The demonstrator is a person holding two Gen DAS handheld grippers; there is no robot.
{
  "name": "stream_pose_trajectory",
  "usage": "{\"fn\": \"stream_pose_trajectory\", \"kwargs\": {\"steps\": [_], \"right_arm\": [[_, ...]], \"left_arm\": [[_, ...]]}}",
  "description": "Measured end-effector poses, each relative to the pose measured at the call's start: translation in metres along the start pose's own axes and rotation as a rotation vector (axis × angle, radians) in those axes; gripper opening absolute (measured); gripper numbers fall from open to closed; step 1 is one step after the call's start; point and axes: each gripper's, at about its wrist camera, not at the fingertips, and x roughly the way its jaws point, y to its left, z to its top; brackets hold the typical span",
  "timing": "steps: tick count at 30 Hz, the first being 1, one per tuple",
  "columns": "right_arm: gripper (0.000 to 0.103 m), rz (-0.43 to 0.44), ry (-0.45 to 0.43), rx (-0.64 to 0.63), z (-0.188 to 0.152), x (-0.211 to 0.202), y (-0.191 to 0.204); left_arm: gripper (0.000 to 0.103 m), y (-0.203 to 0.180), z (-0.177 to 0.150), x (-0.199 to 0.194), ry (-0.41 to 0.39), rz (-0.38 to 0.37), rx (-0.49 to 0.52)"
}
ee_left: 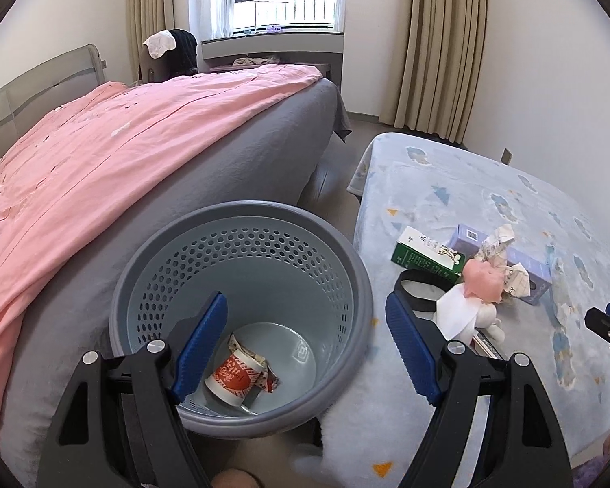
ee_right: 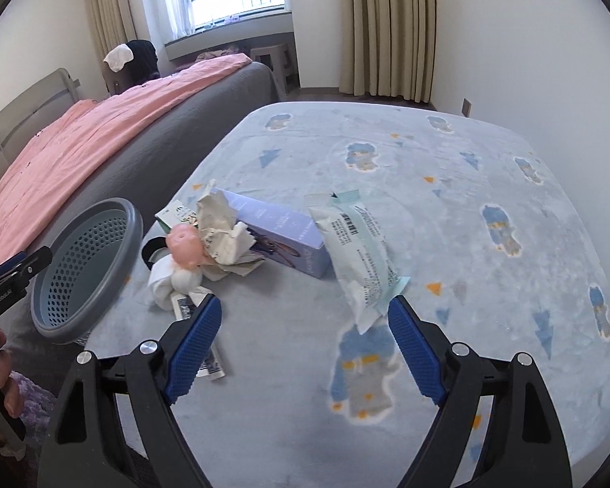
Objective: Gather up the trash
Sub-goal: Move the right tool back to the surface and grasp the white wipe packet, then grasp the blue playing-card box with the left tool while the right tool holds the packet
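Lying just ahead of the released right tool [ee_right: 305, 349], long axis pointing away: white wrapper [ee_right: 360, 252]. Left tool [ee_left: 305, 349] released above basket [ee_left: 240, 219].

One grey perforated bin [ee_left: 240, 219] holding one crumpled paper cup [ee_left: 234, 378], two purple boxes [ee_right: 280, 232], one green-and-white carton [ee_left: 423, 254], one wipes packet [ee_right: 362, 248].

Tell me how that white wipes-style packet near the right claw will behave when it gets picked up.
The white packet looks soft and wrinkled, so it will probably sag and fold rather than stay stiff. Its film surface may be slippery between the open right claw; pinching the crimped near end seems safer. It lies flat on the blanket, so it is unlikely to roll.
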Motion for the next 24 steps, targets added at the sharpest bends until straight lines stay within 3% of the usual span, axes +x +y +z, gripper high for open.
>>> {"fn": "stream_pose_trajectory", "kwargs": {"steps": [7,18,24], "right_arm": [[0.082,-0.047,0.020,-0.055,0.012,0.026,-0.021],[0.082,-0.066,0.085,-0.113,0.019,0.074,-0.032],[0.072,-0.074,0.109,-0.131,0.023,0.089,-0.032]], "left_arm": [[0.077,-0.022,-0.017,0.004,0.042,-0.032,0.008],[0.077,-0.049,-0.021,0.010,0.044,-0.037,0.049],[0.077,-0.058,-0.021,0.017,0.060,-0.044,0.069]]}}
